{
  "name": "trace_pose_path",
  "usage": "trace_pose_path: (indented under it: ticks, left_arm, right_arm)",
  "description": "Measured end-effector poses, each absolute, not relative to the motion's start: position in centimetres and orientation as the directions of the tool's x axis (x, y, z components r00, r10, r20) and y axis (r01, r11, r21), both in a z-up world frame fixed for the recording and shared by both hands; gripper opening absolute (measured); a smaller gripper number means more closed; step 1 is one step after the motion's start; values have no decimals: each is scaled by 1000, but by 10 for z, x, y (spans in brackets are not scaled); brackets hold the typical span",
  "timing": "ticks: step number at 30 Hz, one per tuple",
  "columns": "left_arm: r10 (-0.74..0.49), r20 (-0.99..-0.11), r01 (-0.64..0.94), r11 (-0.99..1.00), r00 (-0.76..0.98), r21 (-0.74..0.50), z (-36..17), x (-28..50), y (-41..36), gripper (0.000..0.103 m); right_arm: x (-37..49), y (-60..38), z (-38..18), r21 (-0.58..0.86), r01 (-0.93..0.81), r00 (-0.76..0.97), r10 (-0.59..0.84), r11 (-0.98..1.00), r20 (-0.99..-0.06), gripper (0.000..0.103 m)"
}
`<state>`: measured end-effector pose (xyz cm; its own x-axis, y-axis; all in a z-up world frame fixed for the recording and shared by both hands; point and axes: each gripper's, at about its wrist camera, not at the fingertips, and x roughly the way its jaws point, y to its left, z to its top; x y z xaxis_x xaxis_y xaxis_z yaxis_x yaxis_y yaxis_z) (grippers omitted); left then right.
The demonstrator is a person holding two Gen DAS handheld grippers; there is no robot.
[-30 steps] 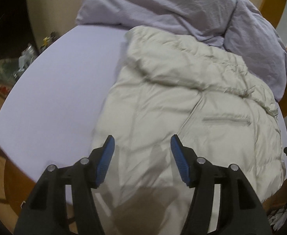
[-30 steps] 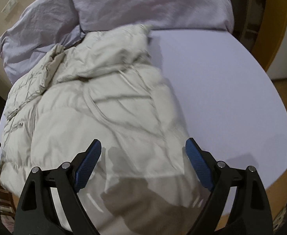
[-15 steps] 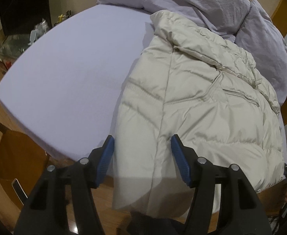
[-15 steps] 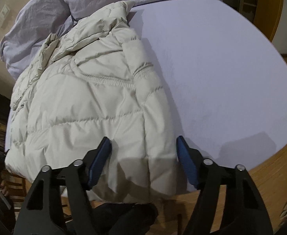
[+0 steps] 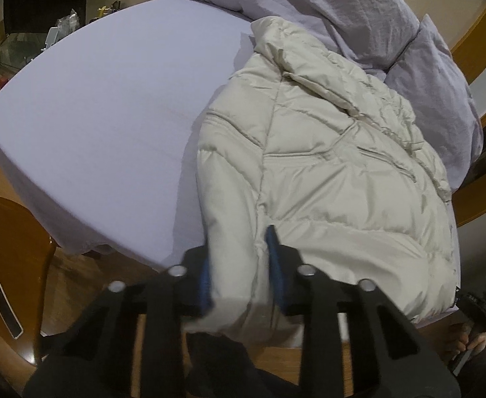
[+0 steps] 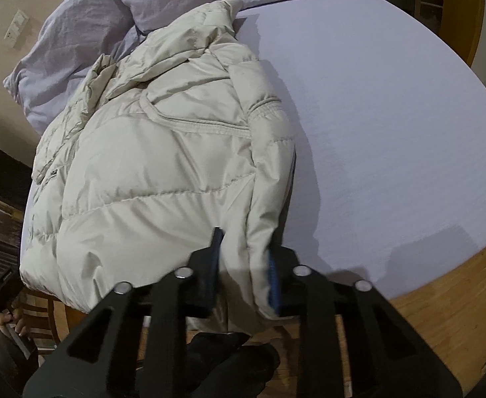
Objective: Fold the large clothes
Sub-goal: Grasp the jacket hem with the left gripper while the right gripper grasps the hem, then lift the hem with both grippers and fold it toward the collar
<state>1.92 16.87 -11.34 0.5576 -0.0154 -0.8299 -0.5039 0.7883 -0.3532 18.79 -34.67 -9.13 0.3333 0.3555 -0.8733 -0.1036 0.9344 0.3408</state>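
Both tools pinching the near hem of a cream puffer jacket on a bed.

The left tool (image 5: 239, 262) grips one sleeve end of the jacket (image 5: 326, 172) — blue pads pressed into the fabric — and the right tool (image 6: 244, 262) clamps the other sleeve end the same way. The jacket lies along one side of the lavender-sheeted bed (image 5: 103, 106), its hem hanging over the near edge and its collar toward the rumpled lavender duvet (image 5: 359, 10) at the far end.
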Motion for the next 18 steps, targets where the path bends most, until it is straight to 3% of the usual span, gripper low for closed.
trace_pose_path:
  ticks: [4,18]
  left_arm:
    - [2,-817,-497,794,577,-349,-103,20,163,12]
    - [76,-733,-449,832,676,-328,-26,44,167,9]
  right_arm:
    - [188,-344,-82,329,-109,366,345,938,-864,12]
    - [215,-332,-22,314,-143,517,341,939,-785,10]
